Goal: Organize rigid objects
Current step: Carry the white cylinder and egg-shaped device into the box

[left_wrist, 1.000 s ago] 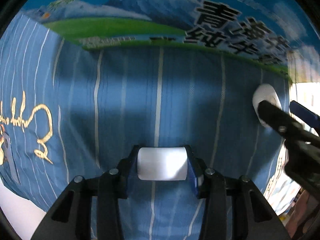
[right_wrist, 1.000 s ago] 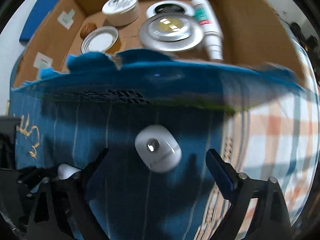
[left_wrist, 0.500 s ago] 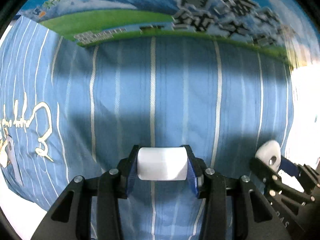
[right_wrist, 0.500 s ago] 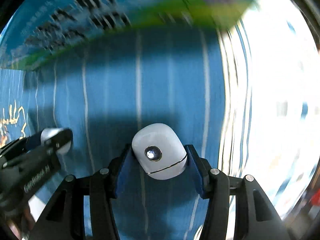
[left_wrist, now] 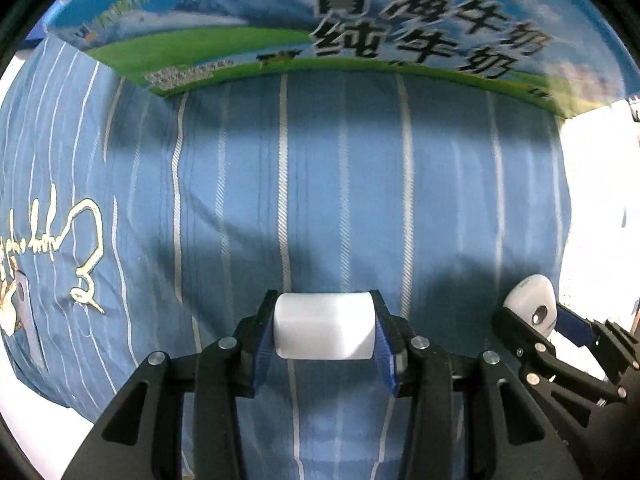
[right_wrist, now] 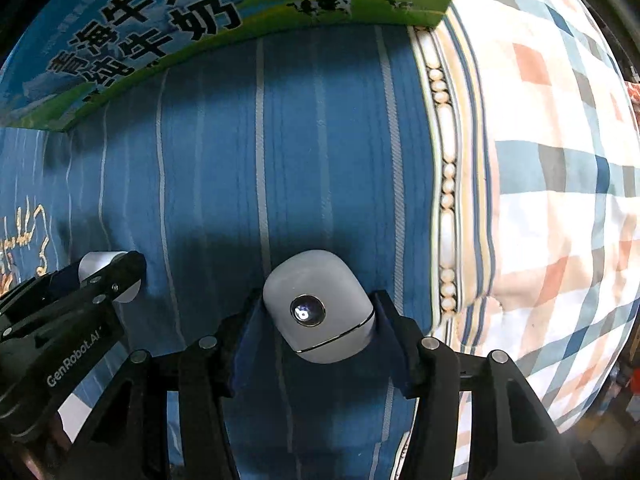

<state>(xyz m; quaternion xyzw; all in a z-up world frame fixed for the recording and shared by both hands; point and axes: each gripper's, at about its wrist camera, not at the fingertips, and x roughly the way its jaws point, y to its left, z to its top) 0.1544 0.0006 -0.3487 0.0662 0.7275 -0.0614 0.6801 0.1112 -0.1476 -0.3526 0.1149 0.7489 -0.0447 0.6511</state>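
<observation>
My left gripper (left_wrist: 325, 326) is shut on a white cylinder (left_wrist: 325, 326), held just above the blue striped cloth (left_wrist: 340, 184). My right gripper (right_wrist: 320, 312) is shut on a rounded white case with a round dark button (right_wrist: 316, 304). In the left wrist view the right gripper and its white case (left_wrist: 532, 312) sit at the lower right. In the right wrist view the left gripper and its white cylinder (right_wrist: 96, 266) sit at the lower left. The printed side wall of the milk carton box (left_wrist: 360, 32) stands ahead of both grippers; its inside is hidden.
The box wall also fills the upper left of the right wrist view (right_wrist: 160, 12). A checked quilt in white, blue and orange (right_wrist: 552, 160) lies to the right of the blue cloth. Gold embroidery (left_wrist: 80, 256) marks the cloth at the left.
The right gripper has closed on the white case, which lay free between its open fingers a second ago, and has drawn back from the box. The left gripper has barely moved.
</observation>
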